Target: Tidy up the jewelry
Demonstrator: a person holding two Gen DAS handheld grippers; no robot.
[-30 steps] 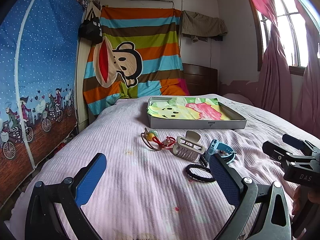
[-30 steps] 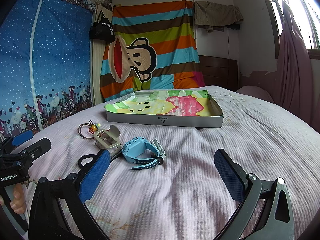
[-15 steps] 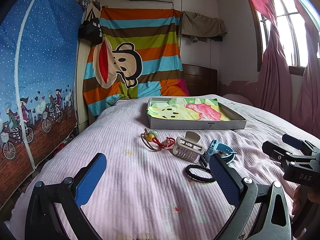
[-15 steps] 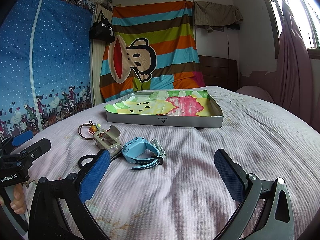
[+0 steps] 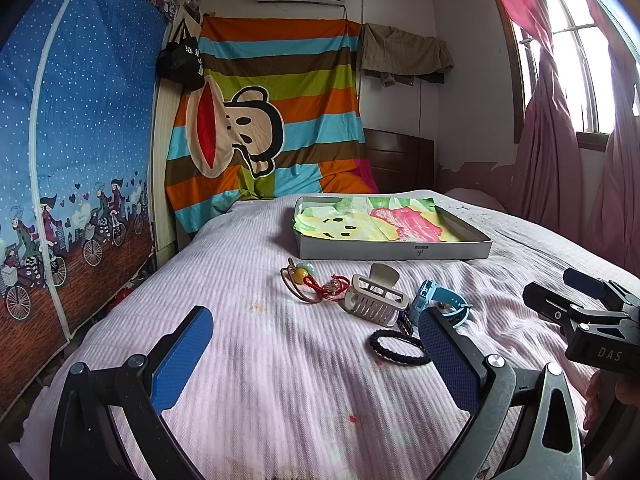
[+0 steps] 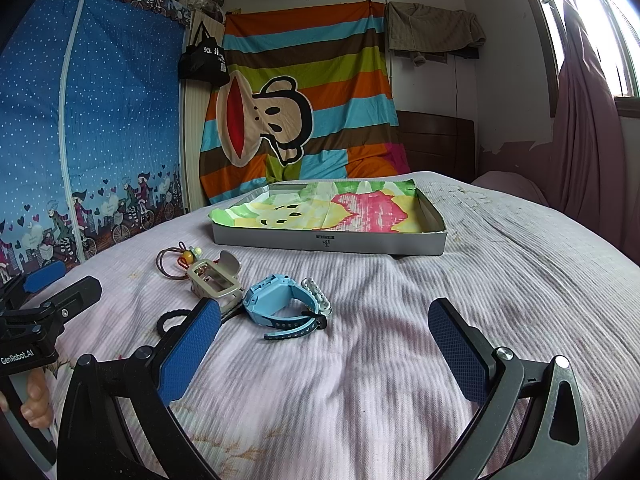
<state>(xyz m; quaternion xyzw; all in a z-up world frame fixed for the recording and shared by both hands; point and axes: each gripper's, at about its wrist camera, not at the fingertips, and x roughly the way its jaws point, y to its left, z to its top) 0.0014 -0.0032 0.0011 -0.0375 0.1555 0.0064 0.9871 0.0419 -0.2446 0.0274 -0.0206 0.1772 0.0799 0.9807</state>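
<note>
grippers: left gripper (image 5: 316, 344) and right gripper (image 6: 324, 340) both gape wide, holding nothing
target: blue watch (image 6: 280, 300), 11 o'clock of right gripper
tip: pinch the case, then drop it in the tray (image 6: 328, 238)

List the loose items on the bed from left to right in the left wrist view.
Brown cord with beads → red string charm → beige hair claw clip → blue watch.

Ribbed matt cloth bedspread (image 6: 400, 320); glossy plastic watch (image 6: 276, 300); braided hair tie (image 5: 398, 347).

Black-framed fingers (image 5: 182, 356) carry blue textured pads and silver screws.
</note>
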